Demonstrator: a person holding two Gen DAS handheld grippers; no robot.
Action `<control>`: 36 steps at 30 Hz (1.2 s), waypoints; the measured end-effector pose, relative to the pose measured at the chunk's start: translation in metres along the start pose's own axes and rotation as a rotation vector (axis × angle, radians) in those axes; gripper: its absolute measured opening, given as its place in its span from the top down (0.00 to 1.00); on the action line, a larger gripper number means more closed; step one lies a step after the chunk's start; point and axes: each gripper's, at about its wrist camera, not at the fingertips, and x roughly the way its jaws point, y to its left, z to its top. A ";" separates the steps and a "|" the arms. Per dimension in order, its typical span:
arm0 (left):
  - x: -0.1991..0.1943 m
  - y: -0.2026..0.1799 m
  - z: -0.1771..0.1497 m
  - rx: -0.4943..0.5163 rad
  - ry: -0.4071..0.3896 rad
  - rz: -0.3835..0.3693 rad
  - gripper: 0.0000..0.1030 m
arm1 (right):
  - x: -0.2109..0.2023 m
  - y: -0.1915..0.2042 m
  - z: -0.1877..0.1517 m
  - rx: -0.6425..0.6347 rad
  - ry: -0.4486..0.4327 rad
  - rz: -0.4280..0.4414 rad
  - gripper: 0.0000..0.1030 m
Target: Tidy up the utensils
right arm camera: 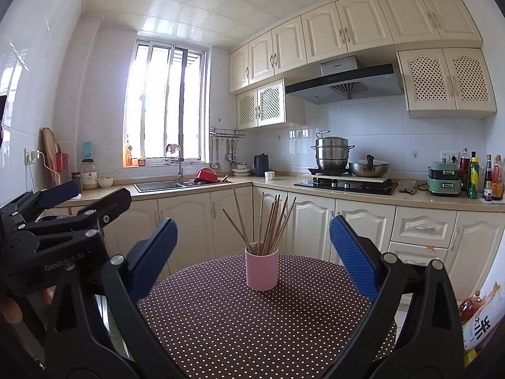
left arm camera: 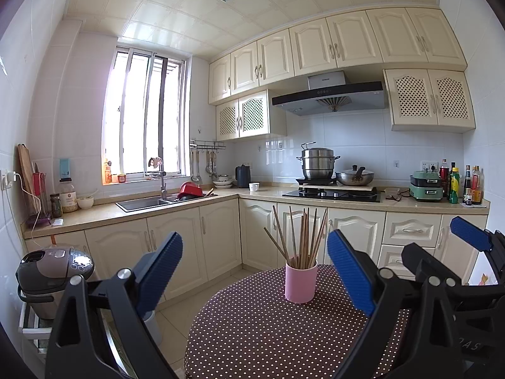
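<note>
A pink cylindrical cup (left arm camera: pixel 300 282) holding a fanned bundle of brown wooden chopsticks (left arm camera: pixel 301 238) is standing upright on the round table covered in a brown white-dotted cloth (left arm camera: pixel 252 331). The left gripper (left arm camera: pixel 255 271) and the right gripper (right arm camera: pixel 254 260) are both hovering released, jaws spread wide, short of the cup and grasping nothing.

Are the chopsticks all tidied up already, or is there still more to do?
Looks done: the chopsticks stand bunched in the pink cup on the dotted table. In hand: nothing; the left gripper and right gripper hang open and empty. Left: no loose utensils show on the table.
</note>
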 end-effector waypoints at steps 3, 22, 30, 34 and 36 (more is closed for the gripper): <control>0.000 0.000 0.000 0.001 0.001 -0.001 0.11 | 0.002 0.001 0.000 0.003 0.002 0.003 0.08; 0.005 0.002 0.000 0.002 0.004 0.006 0.11 | 0.005 -0.001 0.001 0.006 0.004 0.006 0.08; 0.012 0.002 -0.002 0.009 0.013 0.010 0.11 | 0.010 -0.002 -0.004 0.010 0.016 0.005 0.08; 0.018 0.001 -0.004 0.010 0.026 0.007 0.11 | 0.015 -0.004 -0.007 0.018 0.030 0.006 0.08; 0.022 0.000 -0.006 0.012 0.035 0.006 0.11 | 0.017 -0.005 -0.009 0.023 0.036 0.005 0.08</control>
